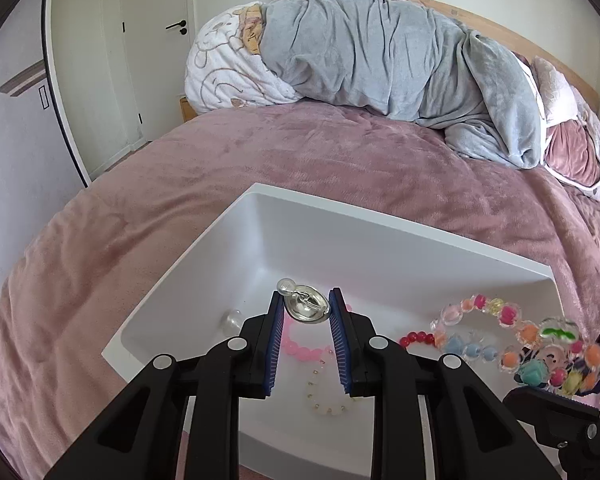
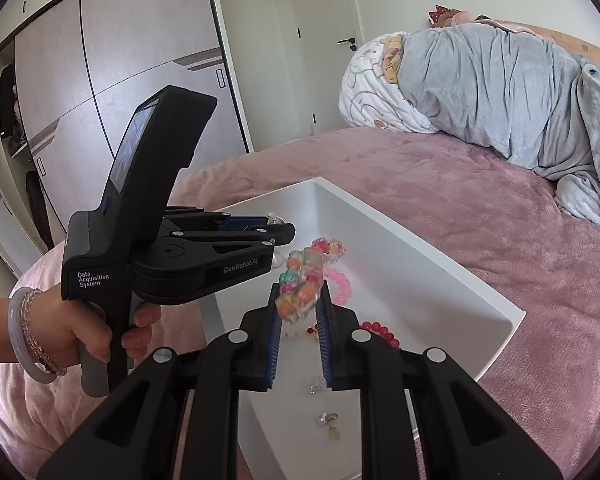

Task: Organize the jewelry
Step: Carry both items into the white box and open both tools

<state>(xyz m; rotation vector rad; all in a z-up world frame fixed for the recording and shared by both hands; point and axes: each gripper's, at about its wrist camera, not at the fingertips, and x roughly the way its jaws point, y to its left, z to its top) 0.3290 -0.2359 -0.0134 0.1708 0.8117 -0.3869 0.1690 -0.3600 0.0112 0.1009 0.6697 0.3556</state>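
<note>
A white box [image 1: 412, 240] sits on the pink bed; it also shows in the right wrist view [image 2: 420, 240]. My left gripper [image 1: 306, 312] is shut on a silver pearl earring [image 1: 306, 308] and holds it over the box. My right gripper [image 2: 300, 300] is shut on a colourful bead bracelet [image 2: 304, 280] above the box; the bracelet also shows in the left wrist view [image 1: 516, 336]. In the box lie a pink bead bracelet [image 2: 342, 282], a red bead bracelet [image 2: 382, 332], a pale bead chain [image 1: 324, 400] and a pearl earring [image 2: 328, 424].
The pink blanket [image 1: 260, 168] covers the bed around the box. A grey and white duvet roll [image 1: 380, 52] lies at the head. Wardrobe doors [image 2: 100, 64] and a room door [image 2: 332, 40] stand to the left. My left hand [image 2: 84, 332] holds the left gripper's handle.
</note>
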